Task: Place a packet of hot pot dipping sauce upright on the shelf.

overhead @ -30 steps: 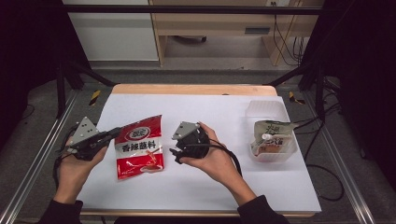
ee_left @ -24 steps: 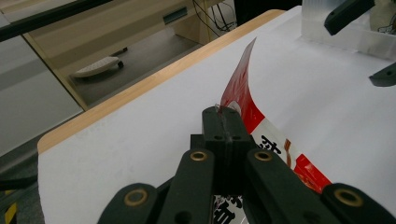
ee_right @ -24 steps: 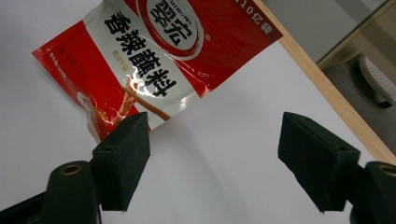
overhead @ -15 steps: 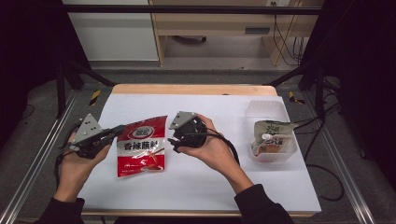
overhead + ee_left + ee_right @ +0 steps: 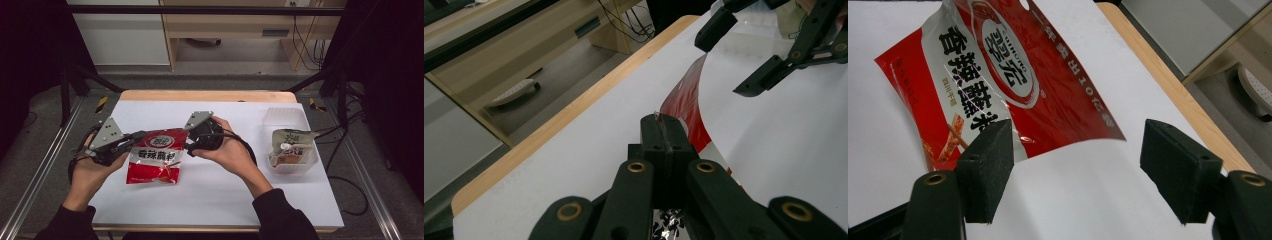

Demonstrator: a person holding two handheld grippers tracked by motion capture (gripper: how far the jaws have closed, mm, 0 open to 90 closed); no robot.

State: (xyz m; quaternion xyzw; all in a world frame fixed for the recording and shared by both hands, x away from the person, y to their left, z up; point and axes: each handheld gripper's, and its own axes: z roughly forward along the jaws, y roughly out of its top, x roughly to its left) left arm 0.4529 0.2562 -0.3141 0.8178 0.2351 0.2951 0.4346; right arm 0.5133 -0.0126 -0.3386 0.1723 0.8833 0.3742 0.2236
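**Second grip to be taken on the red packet**

The red packet is held at its left edge by the left gripper, whose jaws are seen in the left gripper view pressed together on the foil. The packet is lifted on that side and hangs over the white table, near its middle. The right gripper is held just beside the packet's right edge with its jaws spread wide; in the right gripper view the packet lies ahead of the gap, not yet between the pads.

The step would best be done by sliding the open jaws over the top right corner, squarely across the seal, before they are closed, so that the foil is not creased or pulled from the left grip.

Counted from near to far: two grippers, one red packet, and farther right one clear tub with one pale pouch inside it.
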